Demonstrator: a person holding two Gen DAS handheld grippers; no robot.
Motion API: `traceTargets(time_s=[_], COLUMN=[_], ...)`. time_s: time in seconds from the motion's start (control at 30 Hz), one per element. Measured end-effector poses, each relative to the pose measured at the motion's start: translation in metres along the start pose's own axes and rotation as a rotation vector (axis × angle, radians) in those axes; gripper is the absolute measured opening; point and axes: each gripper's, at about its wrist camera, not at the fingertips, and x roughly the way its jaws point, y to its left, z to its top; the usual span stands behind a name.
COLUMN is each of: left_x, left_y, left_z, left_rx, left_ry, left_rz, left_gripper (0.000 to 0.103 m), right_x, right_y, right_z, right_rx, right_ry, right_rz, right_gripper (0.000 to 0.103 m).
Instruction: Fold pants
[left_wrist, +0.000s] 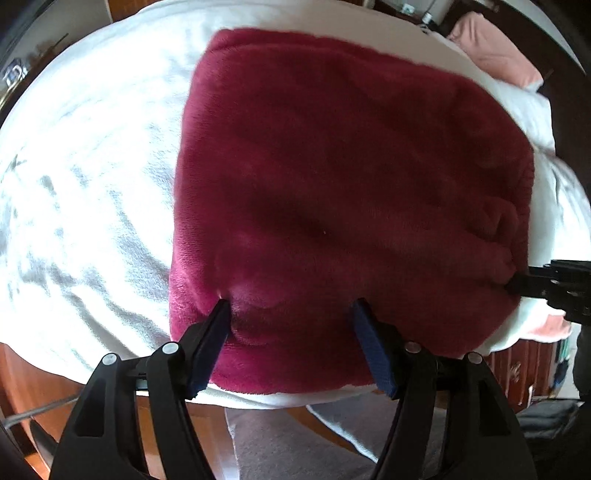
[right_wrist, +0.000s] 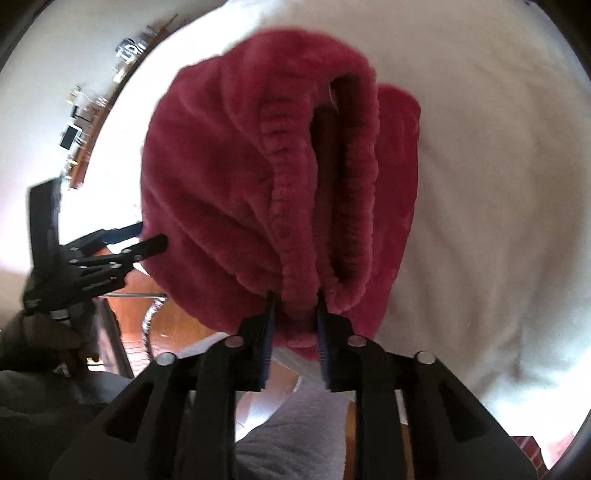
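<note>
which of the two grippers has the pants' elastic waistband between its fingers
The right gripper: the ribbed waistband runs down between its narrow jaws. The left gripper stands wide open over plain fleece of the pants.

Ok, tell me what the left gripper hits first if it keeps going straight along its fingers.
Probably the red fleece pants: the left gripper points down at them, fingers spread over the near edge, with the white bedding underneath.
</note>
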Motion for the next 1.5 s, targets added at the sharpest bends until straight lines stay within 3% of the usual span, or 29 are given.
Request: traceTargets(time_s=[0.1, 0.27, 0.37, 0.43, 0.53, 0.67, 0.87, 0.93, 0.97, 1.1, 1.17, 1.27, 1.33, 1.37, 1.5], left_x=[-0.001, -0.001, 0.002, 0.004, 0.003, 0.005, 0.014, 0.014, 0.013, 0.007, 0.006, 0.005, 0.005, 0.004, 0.009], left_y=[0.003, -0.004, -0.011, -0.012, -0.014, -0.024, -0.047, -0.045, -0.043, -0.041, -0.043, -0.044, -0.042, -0.039, -0.033], left_z=[0.004, -0.001, -0.001, -0.001, -0.002, -0.008, -0.018, -0.017, -0.016, -0.011, -0.012, -0.015, -0.015, -0.016, -0.021], left_rx=[-0.010, -0.004, 0.001, 0.005, 0.008, 0.037, 0.145, 0.133, 0.124, 0.096, 0.100, 0.112, 0.112, 0.112, 0.125], left_ry=[0.002, 0.003, 0.008, 0.011, 0.007, 0.004, 0.013, 0.013, 0.014, 0.009, 0.008, 0.014, 0.016, 0.016, 0.023], left_rz=[0.005, 0.015, 0.021, 0.024, 0.016, -0.007, 0.025, 0.022, 0.022, 0.003, -0.007, -0.008, -0.010, -0.009, -0.029], left_gripper=[0.067, 0.067, 0.067, 0.067, 0.067, 0.068, 0.075, 0.075, 0.075, 0.075, 0.075, 0.075, 0.075, 0.075, 0.075], right_x=[-0.033, -0.058, -0.048, -0.035, -0.034, -0.025, -0.002, -0.012, -0.021, -0.059, -0.068, -0.049, -0.026, -0.011, 0.021], right_y=[-0.009, -0.020, -0.031, -0.035, -0.044, -0.075, -0.086, -0.076, -0.072, -0.034, -0.004, 0.031, 0.031, 0.022, -0.016], right_z=[0.007, 0.053, 0.079, 0.090, 0.091, 0.082, 0.079, 0.076, 0.075, 0.060, 0.047, 0.027, 0.015, 0.009, -0.018], right_rx=[0.007, 0.060, 0.113, 0.145, 0.190, 0.285, 0.264, 0.253, 0.237, 0.081, -0.031, -0.176, -0.221, -0.209, -0.143], right_ry=[-0.070, -0.211, -0.236, -0.206, -0.209, -0.180, -0.162, -0.182, -0.199, -0.285, -0.288, -0.189, -0.119, -0.078, -0.007], right_rz=[-0.008, -0.034, -0.033, -0.002, -0.112, -0.185, -0.238, -0.230, -0.235, -0.243, -0.191, -0.089, -0.119, -0.159, -0.178], right_gripper=[0.053, 0.065, 0.063, 0.027, 0.015, 0.014, 0.017, 0.030, 0.032, 0.033, 0.033, 0.033, 0.033, 0.033, 0.032])
